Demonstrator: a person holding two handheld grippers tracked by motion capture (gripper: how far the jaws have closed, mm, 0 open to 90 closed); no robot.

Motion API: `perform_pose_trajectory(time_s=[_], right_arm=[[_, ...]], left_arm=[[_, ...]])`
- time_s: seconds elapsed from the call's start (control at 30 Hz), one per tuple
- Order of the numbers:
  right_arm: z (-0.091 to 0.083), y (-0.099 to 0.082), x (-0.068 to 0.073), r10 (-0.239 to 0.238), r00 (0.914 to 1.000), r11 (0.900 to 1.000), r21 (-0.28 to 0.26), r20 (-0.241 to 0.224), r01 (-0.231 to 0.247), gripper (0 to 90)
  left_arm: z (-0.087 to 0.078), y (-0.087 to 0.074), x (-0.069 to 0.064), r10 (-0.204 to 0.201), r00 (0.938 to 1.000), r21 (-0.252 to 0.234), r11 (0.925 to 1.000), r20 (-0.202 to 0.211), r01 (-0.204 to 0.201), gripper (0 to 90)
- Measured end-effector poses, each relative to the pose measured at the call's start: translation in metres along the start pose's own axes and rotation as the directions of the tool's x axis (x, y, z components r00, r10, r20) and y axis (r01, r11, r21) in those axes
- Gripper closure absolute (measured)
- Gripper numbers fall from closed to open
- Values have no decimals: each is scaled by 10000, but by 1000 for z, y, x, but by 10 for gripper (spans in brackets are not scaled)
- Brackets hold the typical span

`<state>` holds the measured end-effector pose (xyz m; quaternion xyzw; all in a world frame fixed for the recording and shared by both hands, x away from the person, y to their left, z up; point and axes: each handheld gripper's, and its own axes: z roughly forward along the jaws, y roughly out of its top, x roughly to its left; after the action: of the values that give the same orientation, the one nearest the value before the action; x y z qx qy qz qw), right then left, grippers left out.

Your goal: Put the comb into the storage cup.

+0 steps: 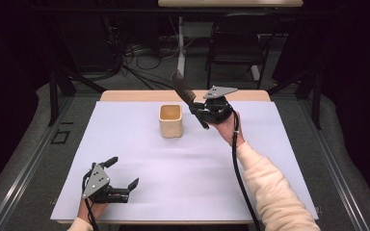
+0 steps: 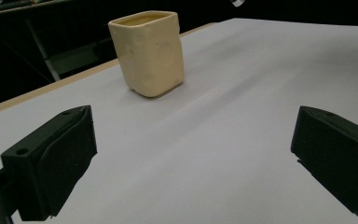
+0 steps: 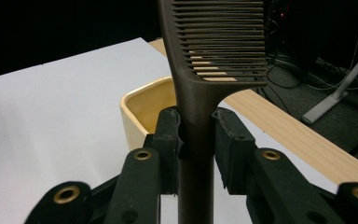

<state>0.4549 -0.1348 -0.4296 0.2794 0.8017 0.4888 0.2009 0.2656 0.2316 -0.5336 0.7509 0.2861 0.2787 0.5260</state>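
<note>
A cream square cup [image 1: 170, 120] stands upright at the far middle of the white table cover [image 1: 183, 168]; it also appears in the left gripper view [image 2: 148, 51] and behind the jaws in the right gripper view [image 3: 144, 109]. My right gripper [image 1: 197, 108] is raised just right of the cup, shut on the handle of a dark brown comb [image 1: 184, 91]. The comb's toothed head [image 3: 219, 39] points up and away. My left gripper [image 1: 123, 173] rests low near the front left, jaws wide apart and empty [image 2: 191, 154].
A wooden table edge [image 1: 183, 96] runs behind the cover. Beyond it are a black chair [image 1: 236, 43], a white table leg [image 1: 180, 48] and floor cables [image 1: 139, 62]. Dark stands flank the table.
</note>
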Motion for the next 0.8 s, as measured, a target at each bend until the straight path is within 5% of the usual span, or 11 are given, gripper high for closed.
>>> perform_pose_trajectory(time_s=[0.8], right_arm=[[15,14,2,6,10000,9998,-215,-25,-6,721]], left_arm=[[0,0,0,-33,10000,-19,10000,4,33,1]])
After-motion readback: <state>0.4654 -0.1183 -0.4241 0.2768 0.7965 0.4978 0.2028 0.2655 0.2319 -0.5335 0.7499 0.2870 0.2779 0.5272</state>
